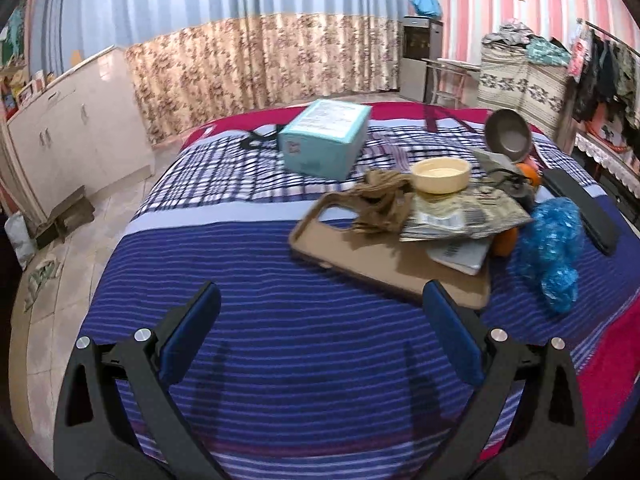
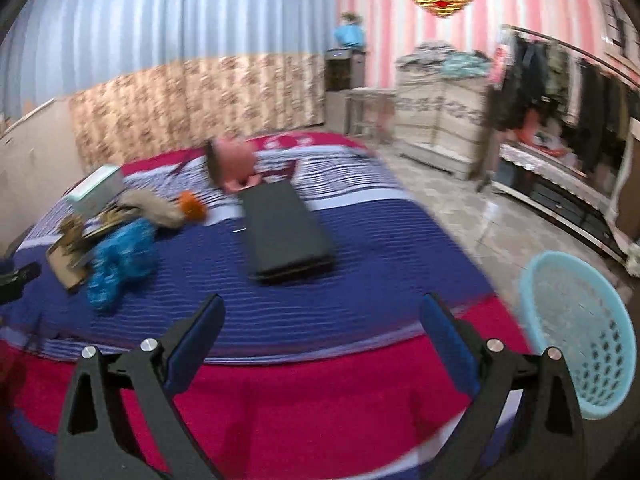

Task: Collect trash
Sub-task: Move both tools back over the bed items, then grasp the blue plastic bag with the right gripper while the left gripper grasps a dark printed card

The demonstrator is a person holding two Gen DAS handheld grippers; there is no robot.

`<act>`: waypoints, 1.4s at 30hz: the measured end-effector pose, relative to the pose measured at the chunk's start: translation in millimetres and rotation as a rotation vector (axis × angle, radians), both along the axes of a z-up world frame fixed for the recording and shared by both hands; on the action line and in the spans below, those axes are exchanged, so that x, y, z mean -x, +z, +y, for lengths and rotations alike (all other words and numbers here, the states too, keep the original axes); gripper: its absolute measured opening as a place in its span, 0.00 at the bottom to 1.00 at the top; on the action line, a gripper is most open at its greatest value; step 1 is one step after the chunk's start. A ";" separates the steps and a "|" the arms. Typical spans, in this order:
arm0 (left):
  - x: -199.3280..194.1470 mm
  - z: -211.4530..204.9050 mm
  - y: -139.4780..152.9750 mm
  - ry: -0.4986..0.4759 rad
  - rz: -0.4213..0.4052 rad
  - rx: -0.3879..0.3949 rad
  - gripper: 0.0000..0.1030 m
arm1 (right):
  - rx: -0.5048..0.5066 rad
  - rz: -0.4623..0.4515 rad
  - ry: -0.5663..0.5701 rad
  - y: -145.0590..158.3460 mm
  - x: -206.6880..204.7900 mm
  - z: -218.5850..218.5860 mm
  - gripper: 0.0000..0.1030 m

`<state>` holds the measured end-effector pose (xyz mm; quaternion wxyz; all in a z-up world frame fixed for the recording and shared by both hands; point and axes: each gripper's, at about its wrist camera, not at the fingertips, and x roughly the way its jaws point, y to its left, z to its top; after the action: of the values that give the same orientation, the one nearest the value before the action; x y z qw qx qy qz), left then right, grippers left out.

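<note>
A home bedroom: a striped bed, floral curtains, a rail of hanging clothes, and white cupboards.

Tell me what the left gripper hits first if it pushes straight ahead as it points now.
Probably the brown phone case, which lies just ahead of the open left gripper on the striped bedspread; depth is hard to judge.

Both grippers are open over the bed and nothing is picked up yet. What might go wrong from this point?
1. The printed wrapper lies under the yellow bowl; pulling it may tip the bowl.
2. The blue plastic touches an orange fruit, which might roll.
3. The basket stands on the floor beside the bed, seen only from the right gripper; the left gripper may drop trash on the way over.
</note>
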<state>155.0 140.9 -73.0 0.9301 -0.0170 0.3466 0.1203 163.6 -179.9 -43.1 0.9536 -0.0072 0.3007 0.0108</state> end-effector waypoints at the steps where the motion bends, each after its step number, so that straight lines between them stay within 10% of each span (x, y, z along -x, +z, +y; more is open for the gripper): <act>1: 1.2 5.4 -0.8 0.011 0.002 -0.003 0.95 | 0.001 0.004 0.023 -1.6 -0.8 11.2 0.93; 17: 10.2 52.0 0.1 0.051 -0.003 0.065 0.95 | 0.097 0.111 0.294 -14.5 -57.5 161.3 0.91; 23: 2.1 38.0 10.0 0.021 -0.034 0.076 0.95 | 0.055 0.150 0.339 -19.5 -59.2 152.0 0.35; 26: -4.5 16.3 12.7 -0.028 -0.037 0.072 0.95 | 0.026 0.136 0.343 -17.1 -56.0 142.8 0.27; 42: -57.7 -80.9 4.8 -0.282 0.051 0.048 0.83 | -0.120 0.080 0.114 -13.6 -19.4 30.6 0.26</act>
<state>212.7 60.0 -68.2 0.9280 0.0126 0.3718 -0.0194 183.0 -149.3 -56.7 0.9375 0.0331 0.3363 0.0833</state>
